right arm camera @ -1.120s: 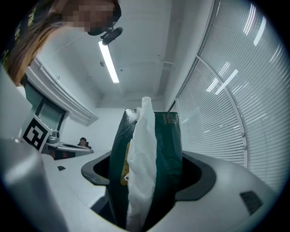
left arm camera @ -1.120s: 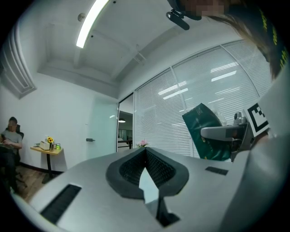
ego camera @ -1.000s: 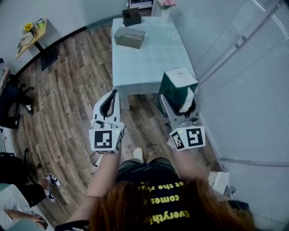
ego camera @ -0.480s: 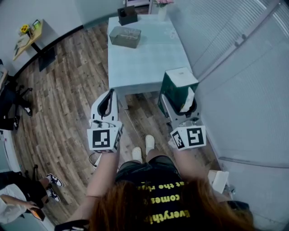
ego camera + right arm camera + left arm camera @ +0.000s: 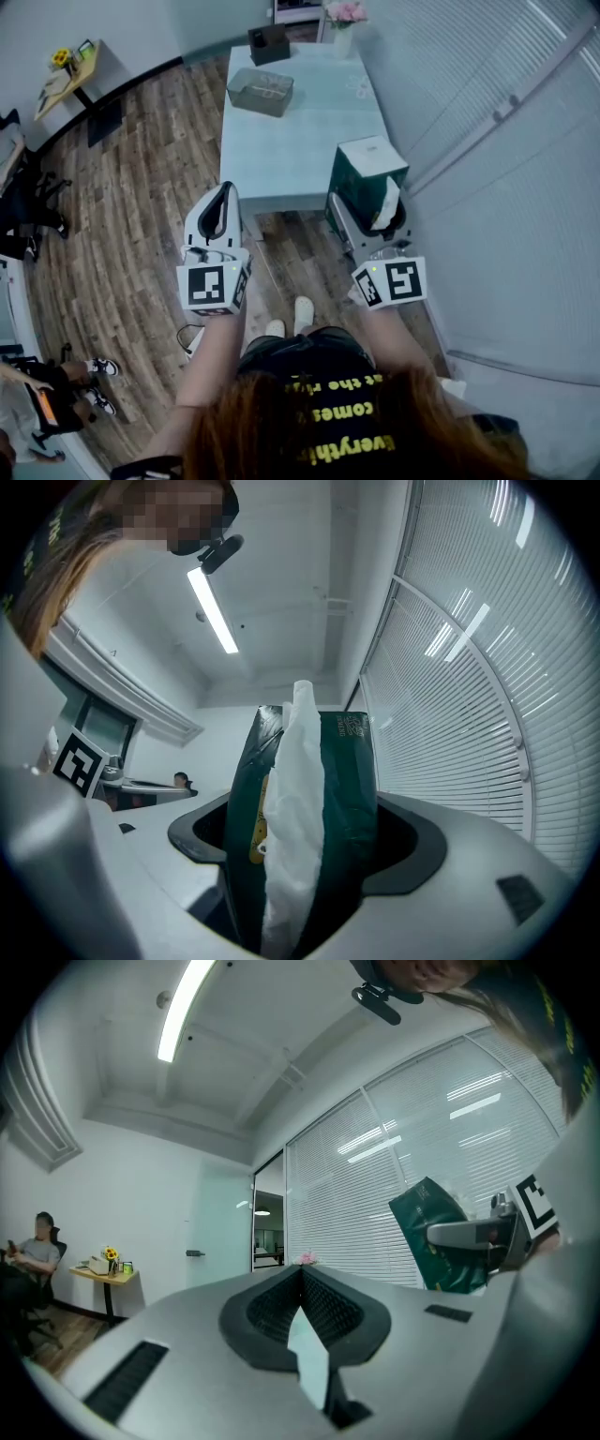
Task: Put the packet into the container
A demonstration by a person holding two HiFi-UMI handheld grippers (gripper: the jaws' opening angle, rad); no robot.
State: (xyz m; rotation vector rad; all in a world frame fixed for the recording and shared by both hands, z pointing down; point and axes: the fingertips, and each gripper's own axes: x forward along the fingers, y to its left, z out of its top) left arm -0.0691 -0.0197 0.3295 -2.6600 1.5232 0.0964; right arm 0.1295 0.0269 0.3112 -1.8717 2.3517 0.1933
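While the green packet [image 5: 367,173] rides upright in the pinch of the right gripper [image 5: 373,221], a white sheet poking from its top, the task looks barely begun: the packet is picked up but not yet delivered. The grey container [image 5: 261,91] sits well apart on the pale blue table [image 5: 300,141], at about 11 o'clock from the packet and toward the far end of the tabletop. What is left, by this reading, is the carry across the table and the drop into the container. The left gripper [image 5: 225,197] hangs at 9 o'clock from the right one, jaws pressed together on nothing. Both forearms reach forward at waist height, grippers level, aimed at 12 o'clock toward the table.
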